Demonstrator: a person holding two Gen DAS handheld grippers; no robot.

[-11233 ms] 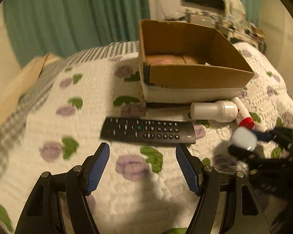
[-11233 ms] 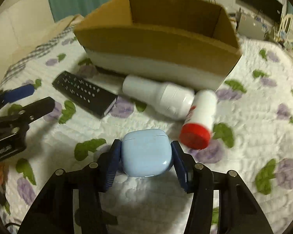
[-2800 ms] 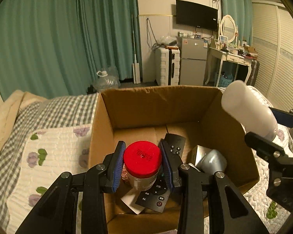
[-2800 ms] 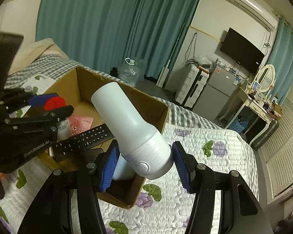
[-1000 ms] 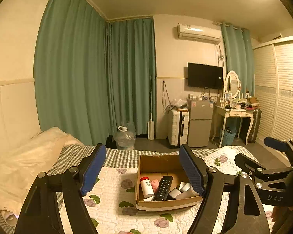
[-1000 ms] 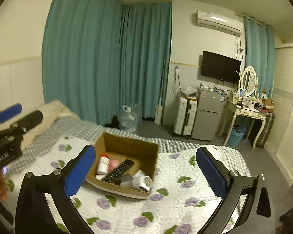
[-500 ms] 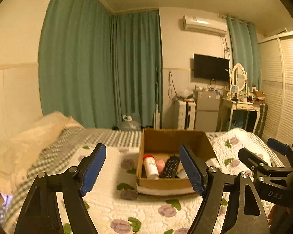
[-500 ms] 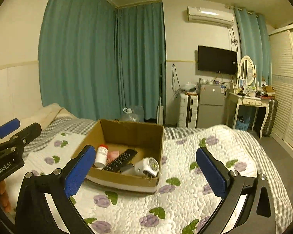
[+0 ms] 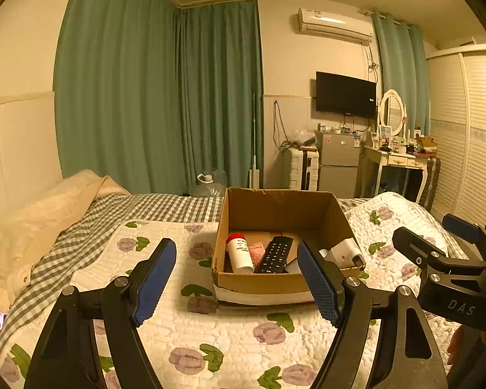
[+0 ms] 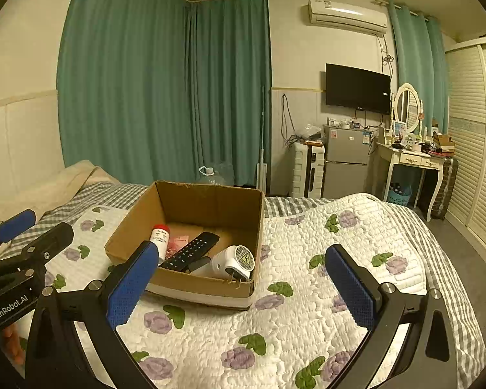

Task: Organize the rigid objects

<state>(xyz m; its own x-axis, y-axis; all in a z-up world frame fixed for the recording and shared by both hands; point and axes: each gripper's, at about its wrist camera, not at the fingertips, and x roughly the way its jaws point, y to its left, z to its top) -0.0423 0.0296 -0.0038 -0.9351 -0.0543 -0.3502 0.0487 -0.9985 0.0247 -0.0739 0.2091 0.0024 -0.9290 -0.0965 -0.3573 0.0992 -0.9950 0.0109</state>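
Observation:
A brown cardboard box (image 9: 275, 283) (image 10: 207, 287) sits on the quilted bed. Inside lie a white bottle with a red cap (image 9: 239, 253) (image 10: 158, 235), a black remote (image 9: 273, 254) (image 10: 191, 251) and a white device (image 9: 343, 253) (image 10: 235, 262). My left gripper (image 9: 235, 278) is open and empty, held back from the box's near side. My right gripper (image 10: 243, 283) is open and empty, also back from the box. Each gripper shows at the edge of the other's view.
A floral quilt (image 10: 307, 308) covers the bed, with a checked blanket (image 9: 81, 227) and cream pillow (image 9: 32, 214) to the left. Green curtains, a fridge (image 10: 345, 162), a suitcase (image 10: 306, 173) and a dressing table (image 10: 411, 162) stand beyond the bed.
Both grippers have let go of the bottle and the white device, which now lie in the box. Both have pulled back and now come slightly lower and closer to the bed.

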